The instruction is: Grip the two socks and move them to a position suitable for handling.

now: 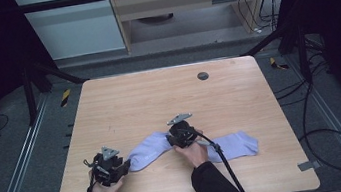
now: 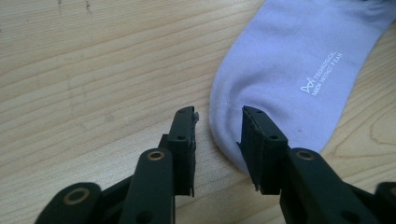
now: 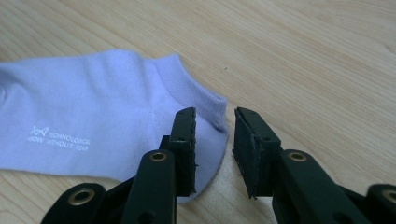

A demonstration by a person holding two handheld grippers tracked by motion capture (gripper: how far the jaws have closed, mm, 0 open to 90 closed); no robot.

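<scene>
Matt knit cloth sock (image 2: 285,65) on smooth wood-grain table (image 1: 148,99).

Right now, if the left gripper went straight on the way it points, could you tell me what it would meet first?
Probably the lilac sock: the left gripper has its jaws open astride the sock's rounded end, with the table beneath. Depth is hard to judge.

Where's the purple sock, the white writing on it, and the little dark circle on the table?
sock (image 1: 148,150), high view, its left half.
writing (image 2: 323,73), left gripper view, middle of the white print.
circle (image 1: 202,76), high view, its centre.
</scene>
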